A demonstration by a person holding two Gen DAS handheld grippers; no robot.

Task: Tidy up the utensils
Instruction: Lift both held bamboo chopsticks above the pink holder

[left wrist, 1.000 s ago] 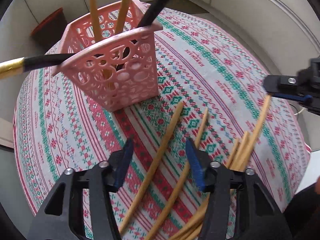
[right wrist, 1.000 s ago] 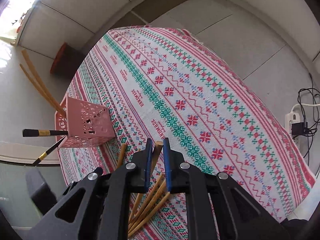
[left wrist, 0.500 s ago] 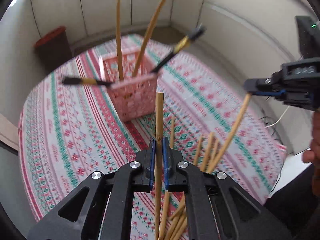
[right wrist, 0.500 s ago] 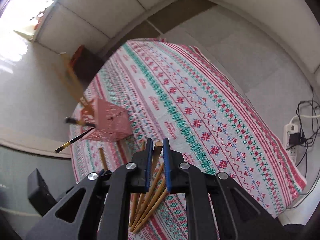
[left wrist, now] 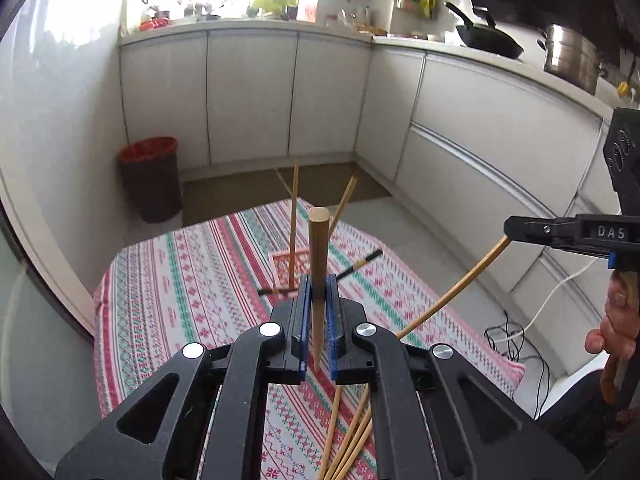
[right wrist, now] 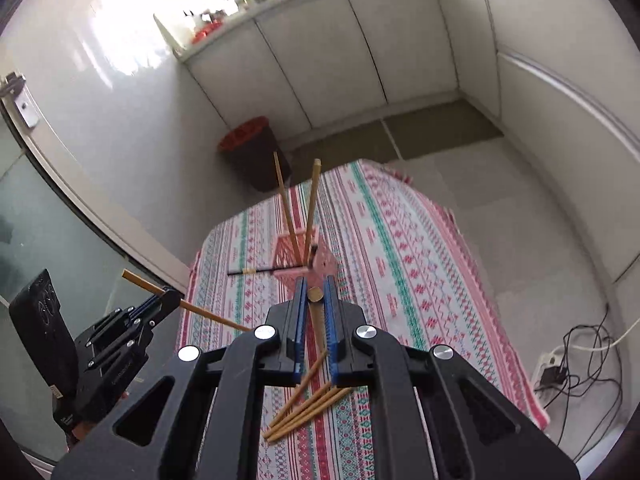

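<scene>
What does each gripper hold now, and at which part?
The left gripper holds one wooden chopstick around its middle. The right gripper holds another wooden chopstick near its thick end.

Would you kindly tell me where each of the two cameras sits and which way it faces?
Left wrist: on the left gripper, raised, looking down over a held wooden chopstick at the pink basket and kitchen cabinets; a hand shows at right.
Right wrist: on the right gripper, looking steeply down past its own chopstick at the basket; only the grippers show.
Shared: basket, patterned tablecloth, loose chopsticks, red-rimmed bin, each other's gripper.
</scene>
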